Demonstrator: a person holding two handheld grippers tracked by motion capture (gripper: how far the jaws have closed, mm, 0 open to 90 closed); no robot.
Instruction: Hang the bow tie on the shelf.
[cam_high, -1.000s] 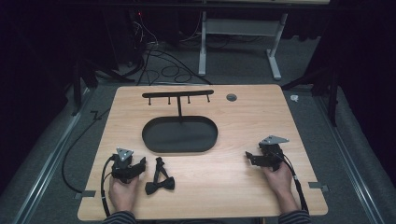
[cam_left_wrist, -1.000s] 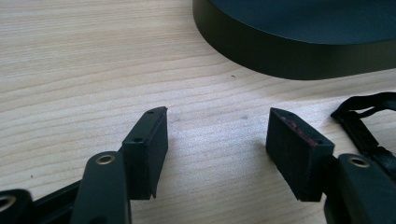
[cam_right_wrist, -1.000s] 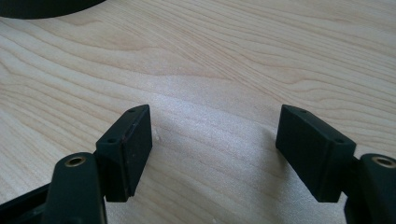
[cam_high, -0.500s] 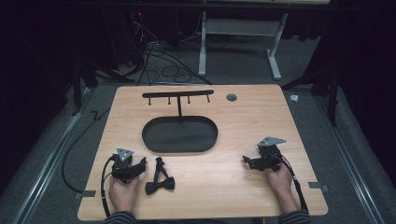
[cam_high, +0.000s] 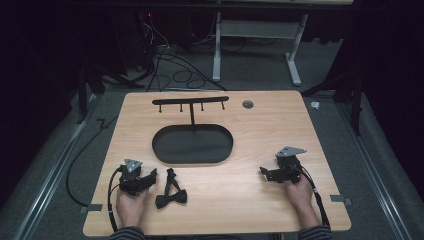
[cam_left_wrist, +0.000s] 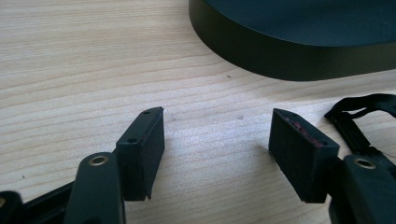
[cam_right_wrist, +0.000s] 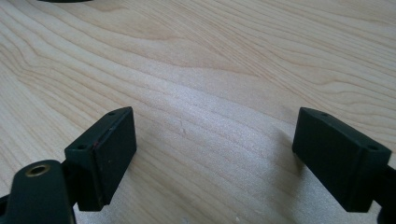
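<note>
A black bow tie (cam_high: 170, 194) with its strap lies flat on the wooden table (cam_high: 250, 130), near the front left. My left gripper (cam_high: 151, 176) rests just left of it, open, nothing between its jaws. In the left gripper view the strap (cam_left_wrist: 359, 119) runs along the right edge beside the right jaw, and the gripper (cam_left_wrist: 217, 140) faces bare wood. My right gripper (cam_high: 263, 173) sits at the front right, open and empty, pointing left; in the right gripper view it (cam_right_wrist: 215, 140) has only wood grain ahead.
A black oval tray base (cam_high: 192, 144) with an upright post and a hook bar (cam_high: 190, 102) stands mid-table; its rim (cam_left_wrist: 289, 56) is close ahead of the left gripper. A round grommet hole (cam_high: 247, 104) lies at the back. Cables and desk legs are on the floor behind.
The right gripper has slid a little to the left and towards the person. The left gripper and the bow tie have stayed put.
</note>
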